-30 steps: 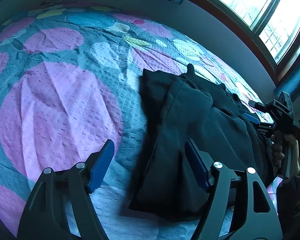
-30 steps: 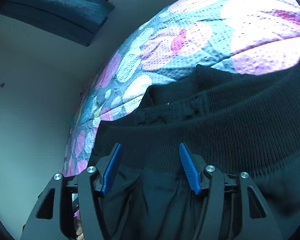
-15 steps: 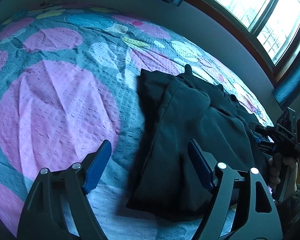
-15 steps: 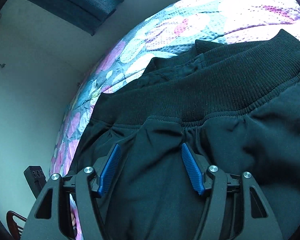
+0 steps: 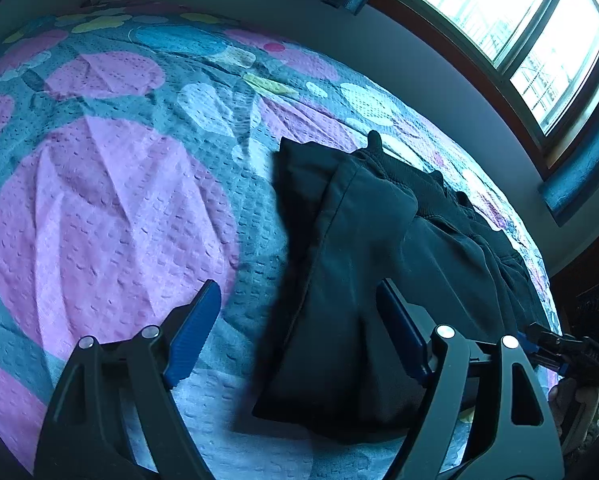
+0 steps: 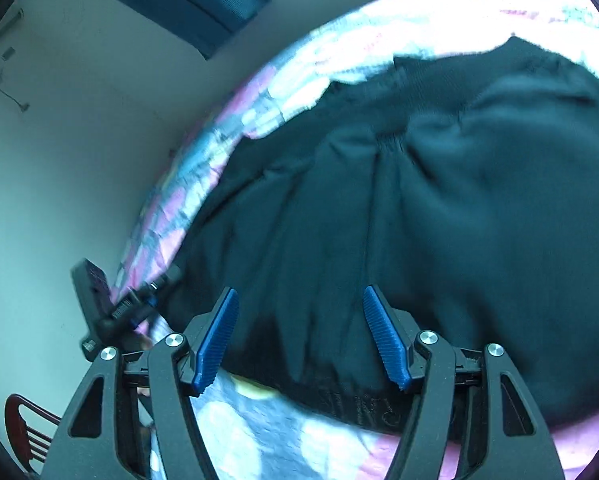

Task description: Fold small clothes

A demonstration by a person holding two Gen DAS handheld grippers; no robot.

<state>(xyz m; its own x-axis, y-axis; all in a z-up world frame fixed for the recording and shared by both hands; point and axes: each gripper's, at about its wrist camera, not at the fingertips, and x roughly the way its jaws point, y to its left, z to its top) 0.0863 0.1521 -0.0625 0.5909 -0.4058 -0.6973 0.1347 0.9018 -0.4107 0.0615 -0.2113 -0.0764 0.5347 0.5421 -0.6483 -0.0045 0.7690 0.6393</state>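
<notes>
A small pair of black trousers (image 5: 347, 248) lies crumpled on a bedspread (image 5: 111, 208) with pink and blue spots. My left gripper (image 5: 297, 288) hovers open over the garment's near left end; its right finger is above the cloth and its left one above the bedspread. In the right wrist view the trousers (image 6: 439, 220) fill the frame, ribbed waistband at the far side. My right gripper (image 6: 299, 291) is over the near hem with its jaws opening; cloth lies below the gap and the pads do not press it. Each gripper shows in the other's view: right gripper (image 5: 559, 350), left gripper (image 6: 119, 304).
The bed runs along a pale wall under a bright window (image 5: 499, 12) with blue curtains. A hand (image 5: 571, 396) holds the right gripper at the bed's near right edge. A wooden chair (image 6: 27, 428) stands beside the bed. Bare bedspread (image 6: 259, 432) lies under the right gripper.
My right gripper has drawn back from the waistband to the near hem, sliding towards the lower right in the left wrist view. Both sets of jaws stand a little wider. The left gripper stayed put.
</notes>
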